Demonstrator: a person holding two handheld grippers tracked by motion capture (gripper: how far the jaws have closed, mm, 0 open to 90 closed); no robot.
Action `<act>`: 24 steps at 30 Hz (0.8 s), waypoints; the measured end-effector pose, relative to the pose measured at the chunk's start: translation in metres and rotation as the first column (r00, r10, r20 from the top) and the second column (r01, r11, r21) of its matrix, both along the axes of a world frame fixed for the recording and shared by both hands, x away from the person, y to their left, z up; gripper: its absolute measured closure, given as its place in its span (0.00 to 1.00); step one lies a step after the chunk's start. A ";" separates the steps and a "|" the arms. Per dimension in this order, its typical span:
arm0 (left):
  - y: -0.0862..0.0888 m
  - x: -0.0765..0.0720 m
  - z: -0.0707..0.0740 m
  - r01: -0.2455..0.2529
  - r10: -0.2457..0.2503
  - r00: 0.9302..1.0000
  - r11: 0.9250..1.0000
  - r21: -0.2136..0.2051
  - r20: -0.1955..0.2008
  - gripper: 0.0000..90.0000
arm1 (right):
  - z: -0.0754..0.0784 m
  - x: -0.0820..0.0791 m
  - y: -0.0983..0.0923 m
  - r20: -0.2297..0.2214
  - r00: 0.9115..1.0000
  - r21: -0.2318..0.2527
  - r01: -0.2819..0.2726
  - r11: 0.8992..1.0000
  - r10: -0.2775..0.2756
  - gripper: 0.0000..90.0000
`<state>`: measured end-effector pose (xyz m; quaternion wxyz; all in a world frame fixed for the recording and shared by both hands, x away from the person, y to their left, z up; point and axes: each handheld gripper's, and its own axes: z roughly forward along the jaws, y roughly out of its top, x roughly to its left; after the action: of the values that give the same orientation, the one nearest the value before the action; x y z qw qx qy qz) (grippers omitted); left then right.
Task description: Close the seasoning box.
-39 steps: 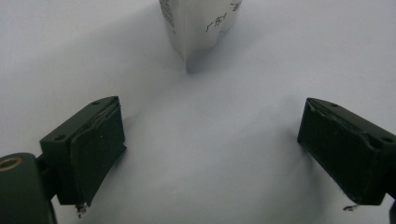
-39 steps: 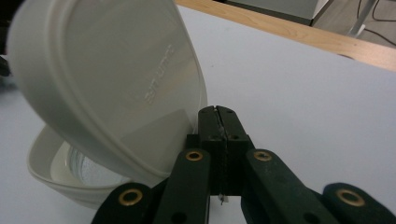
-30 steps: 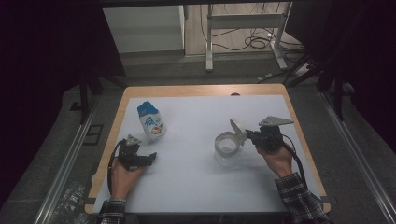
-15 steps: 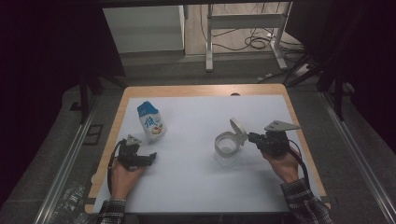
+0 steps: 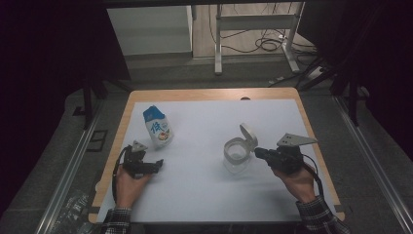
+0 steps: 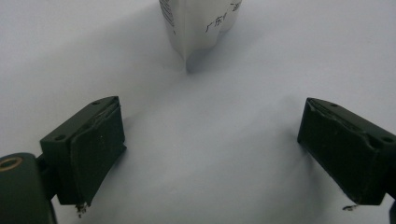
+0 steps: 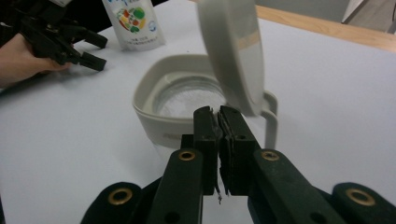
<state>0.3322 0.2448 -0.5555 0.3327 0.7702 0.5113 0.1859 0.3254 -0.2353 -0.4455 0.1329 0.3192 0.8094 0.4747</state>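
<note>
A clear jug [image 5: 235,155] with a white rim and handle stands right of the mat's middle, its white lid [image 5: 248,136] flipped up. My right gripper [image 5: 257,152] points at it from the right, just short of the rim. In the right gripper view the jaws [image 7: 218,116] have just closed a little more; they are shut with nothing between them, and the rim [image 7: 144,100] and lid [image 7: 229,51] are right ahead. My left gripper [image 5: 158,165] rests open on the mat. A white pouch [image 5: 157,127] with a blue top stands beyond it, its base [image 6: 201,23] ahead of the open jaws [image 6: 210,154].
A white mat [image 5: 204,195] covers most of the wooden table [image 5: 209,94]. Dark floor, a metal frame [image 5: 253,29] and cables lie beyond the far edge. In the right gripper view the other hand and its gripper [image 7: 93,51] sit at the upper left.
My right hand has drawn back a little to the right, away from the jug. The jug, its raised lid, the pouch and my left gripper have stayed put.
</note>
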 end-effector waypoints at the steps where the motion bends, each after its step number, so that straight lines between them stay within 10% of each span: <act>1: 0.000 0.000 0.000 0.000 0.000 1.000 1.000 0.000 0.000 0.08 | 0.000 0.000 0.000 0.000 1.000 0.000 0.000 1.000 0.000 0.94; 11: 0.000 0.000 0.000 -0.002 0.002 1.000 1.000 -0.004 -0.001 0.08 | 0.004 0.007 0.004 0.014 1.000 0.023 0.023 0.999 -0.023 0.94; 24: 0.011 0.002 0.019 0.011 -0.007 0.998 0.998 -0.064 0.063 0.26 | -0.003 -0.004 0.002 0.071 0.996 -0.068 0.057 0.996 -0.052 0.82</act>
<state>0.3347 0.2557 -0.5363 0.3741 0.7553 0.5027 0.1920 0.3212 -0.2331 -0.4482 0.1849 0.3195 0.8115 0.4529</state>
